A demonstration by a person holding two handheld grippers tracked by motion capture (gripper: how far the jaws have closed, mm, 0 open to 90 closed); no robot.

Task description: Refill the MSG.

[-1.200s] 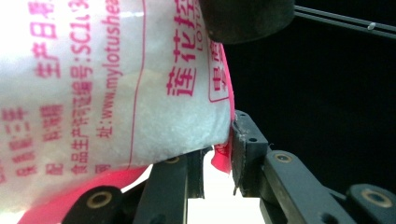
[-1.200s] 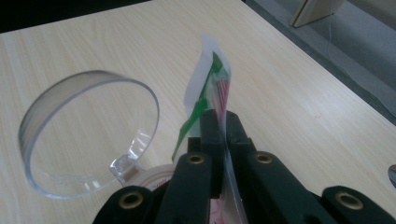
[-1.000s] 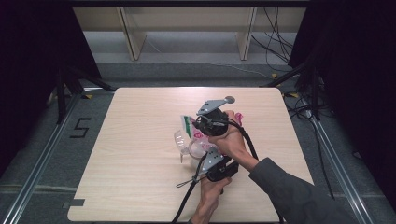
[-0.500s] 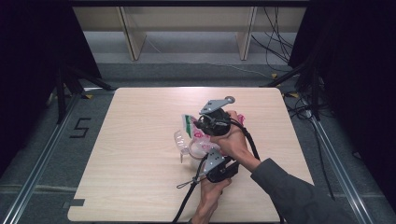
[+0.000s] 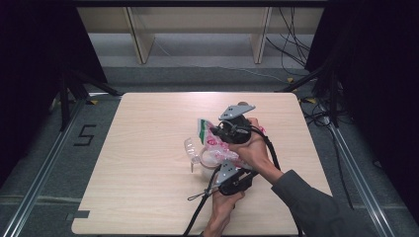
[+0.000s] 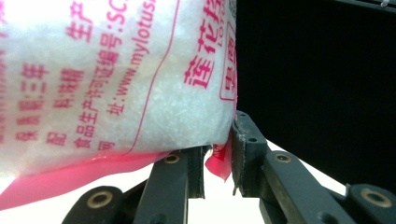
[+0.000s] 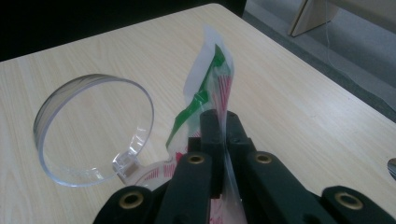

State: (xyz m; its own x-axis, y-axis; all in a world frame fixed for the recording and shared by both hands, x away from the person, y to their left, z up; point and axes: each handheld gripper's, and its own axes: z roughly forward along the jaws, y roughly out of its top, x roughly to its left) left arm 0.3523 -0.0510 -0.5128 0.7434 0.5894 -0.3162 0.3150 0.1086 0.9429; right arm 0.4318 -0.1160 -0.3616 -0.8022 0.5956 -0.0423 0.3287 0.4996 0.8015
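Between both pairs of fingers [image 7: 219, 126], clenched on the clear pink-printed plastic bag of white granules [image 6: 116, 79], pull apart evenly to tear above the clear plastic cup [image 7: 93, 130].

The bag [image 6: 116, 79] is glossy clear plastic film with pink print, its white filling coarse and grainy. The measuring cup [image 7: 93, 130] at its nine o'clock is smooth transparent plastic. The table [image 5: 148, 148] is matt pale wood grain.
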